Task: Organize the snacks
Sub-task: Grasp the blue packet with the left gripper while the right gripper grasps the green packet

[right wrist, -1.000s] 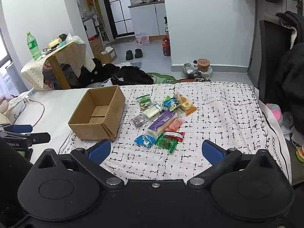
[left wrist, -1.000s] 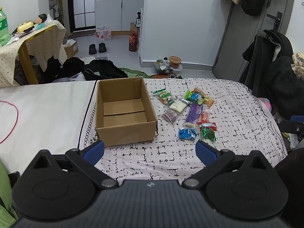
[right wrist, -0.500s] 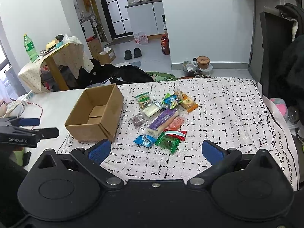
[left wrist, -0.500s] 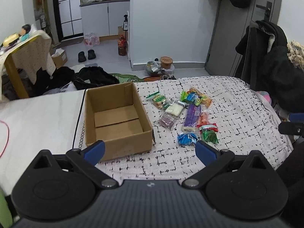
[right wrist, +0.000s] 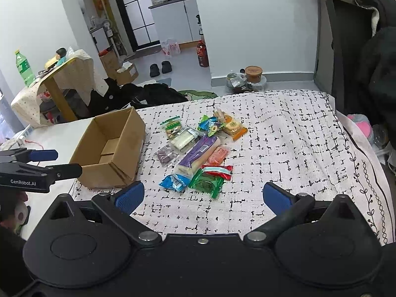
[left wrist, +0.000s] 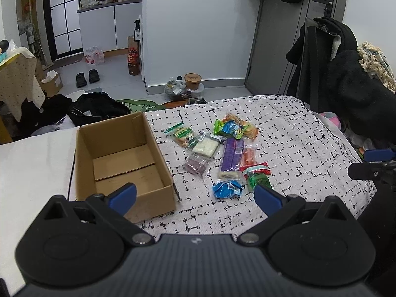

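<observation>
An empty brown cardboard box [left wrist: 121,158] [right wrist: 109,148] stands on a bed with a black-and-white patterned cover [left wrist: 284,153] [right wrist: 284,143]. To its right lies a cluster of several snack packets, among them a long purple bar [left wrist: 232,154] [right wrist: 198,153], a blue packet [left wrist: 226,189] [right wrist: 174,182], a green packet [left wrist: 257,179] [right wrist: 205,183] and a white packet [left wrist: 205,146] [right wrist: 184,139]. My left gripper [left wrist: 195,196] hovers open near the box's front edge. Short of the packets, my right gripper [right wrist: 203,196] is open and holds nothing.
The floor beyond the bed holds black bags [left wrist: 96,109], shoes [left wrist: 86,78], a red bottle [left wrist: 133,63] and a round tub [left wrist: 193,80]. Dark coats [left wrist: 341,79] hang at the right. A small covered table [right wrist: 61,79] with a green bottle [right wrist: 23,66] stands at the left.
Both grippers have moved forward toward the bed, and the left view has swung right, so the box and packets look larger. Both stay open.
</observation>
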### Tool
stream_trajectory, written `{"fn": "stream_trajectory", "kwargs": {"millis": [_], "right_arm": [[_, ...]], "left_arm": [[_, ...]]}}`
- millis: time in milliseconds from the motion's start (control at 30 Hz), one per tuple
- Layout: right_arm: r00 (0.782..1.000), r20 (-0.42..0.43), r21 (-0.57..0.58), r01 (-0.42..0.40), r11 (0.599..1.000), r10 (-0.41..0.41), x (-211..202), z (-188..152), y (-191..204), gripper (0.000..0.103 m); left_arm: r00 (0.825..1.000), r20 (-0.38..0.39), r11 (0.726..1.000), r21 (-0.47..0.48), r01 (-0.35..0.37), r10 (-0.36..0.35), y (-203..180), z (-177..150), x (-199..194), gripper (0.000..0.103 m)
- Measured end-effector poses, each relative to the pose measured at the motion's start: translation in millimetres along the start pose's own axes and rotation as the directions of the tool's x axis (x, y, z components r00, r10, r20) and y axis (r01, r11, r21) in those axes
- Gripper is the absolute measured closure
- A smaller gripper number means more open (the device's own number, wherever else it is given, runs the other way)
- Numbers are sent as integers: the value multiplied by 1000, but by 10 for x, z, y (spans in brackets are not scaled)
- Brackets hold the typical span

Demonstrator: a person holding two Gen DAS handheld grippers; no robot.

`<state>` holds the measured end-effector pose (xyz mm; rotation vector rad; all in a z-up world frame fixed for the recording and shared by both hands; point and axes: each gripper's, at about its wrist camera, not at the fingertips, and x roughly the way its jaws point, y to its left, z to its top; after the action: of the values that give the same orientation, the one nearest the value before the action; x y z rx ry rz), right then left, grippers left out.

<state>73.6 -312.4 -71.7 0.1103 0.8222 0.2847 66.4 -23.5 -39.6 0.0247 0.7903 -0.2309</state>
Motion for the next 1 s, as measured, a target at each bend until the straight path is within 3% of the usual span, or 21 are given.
{"fn": "stream_trajectory", "kwargs": {"millis": [167, 533, 700, 833, 1000], "right_arm": [[1000, -10, -5, 9, 1000, -9, 142, -45, -12, 0], [999, -16, 40, 33, 999, -32, 403, -110, -111, 0], [1000, -24, 85, 16, 996, -14, 545, -124, -164, 0], [1000, -23, 113, 0, 994, 3, 670, -131, -180, 1], [999, -43, 134, -5, 991, 11, 859, -133, -181, 12]], "left_arm": [[1000, -2, 1000, -28, -6, 6, 37, -10, 215, 2], [999, 43, 1000, 16, -11, 11, 55, 109, 493, 1], [999, 15, 999, 18, 44, -45, 15, 146, 638, 1], [997, -12, 992, 94, 80, -80, -128, 148, 777, 1], [992, -57, 988, 106, 116, -110, -236, 137, 991, 3]]}}
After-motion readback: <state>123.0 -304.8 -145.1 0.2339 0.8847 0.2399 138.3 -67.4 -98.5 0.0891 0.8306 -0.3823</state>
